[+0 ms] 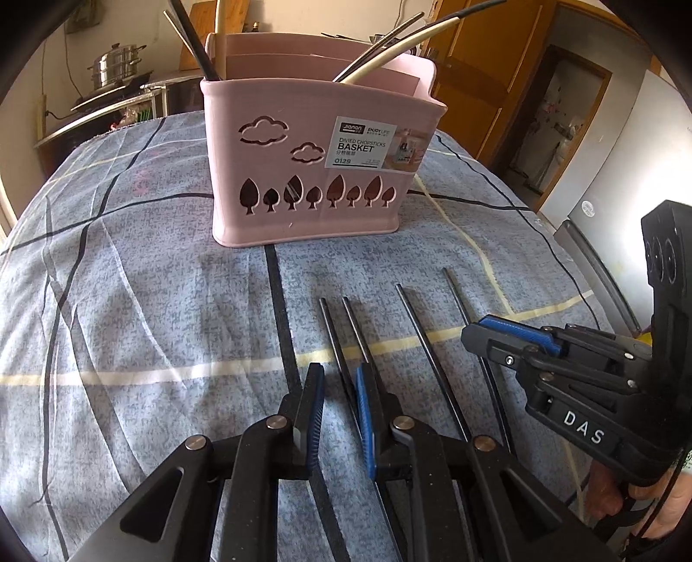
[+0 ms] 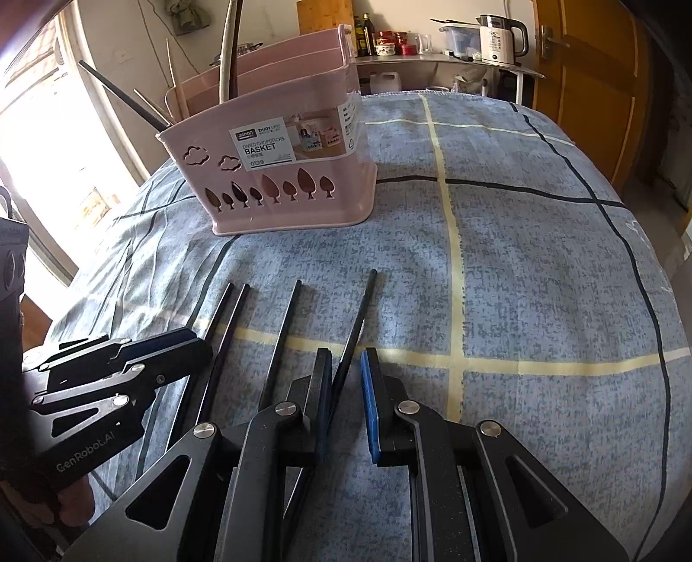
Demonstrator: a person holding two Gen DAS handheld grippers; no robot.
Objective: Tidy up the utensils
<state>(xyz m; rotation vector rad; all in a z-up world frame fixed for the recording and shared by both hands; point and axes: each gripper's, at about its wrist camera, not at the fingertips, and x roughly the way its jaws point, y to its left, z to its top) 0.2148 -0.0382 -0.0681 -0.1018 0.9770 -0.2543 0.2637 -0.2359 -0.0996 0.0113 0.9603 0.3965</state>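
A pink divided chopstick basket (image 1: 311, 173) stands on the blue checked cloth, with several chopsticks leaning inside; it also shows in the right wrist view (image 2: 281, 181). Several black chopsticks (image 1: 415, 328) lie side by side on the cloth in front of it, also seen in the right wrist view (image 2: 281, 328). My left gripper (image 1: 339, 372) is open, low over the two leftmost chopsticks. My right gripper (image 2: 346, 359) is open, with the rightmost chopstick (image 2: 357, 328) running between its fingers. Each gripper shows in the other's view, right (image 1: 510, 333) and left (image 2: 190, 346).
The cloth-covered table (image 2: 540, 259) drops off at the right and far edges. A steel pot (image 1: 114, 65) stands on a stove at the back left. A shelf with a kettle (image 2: 501, 41) and jars is behind the table. Wooden doors stand at the right.
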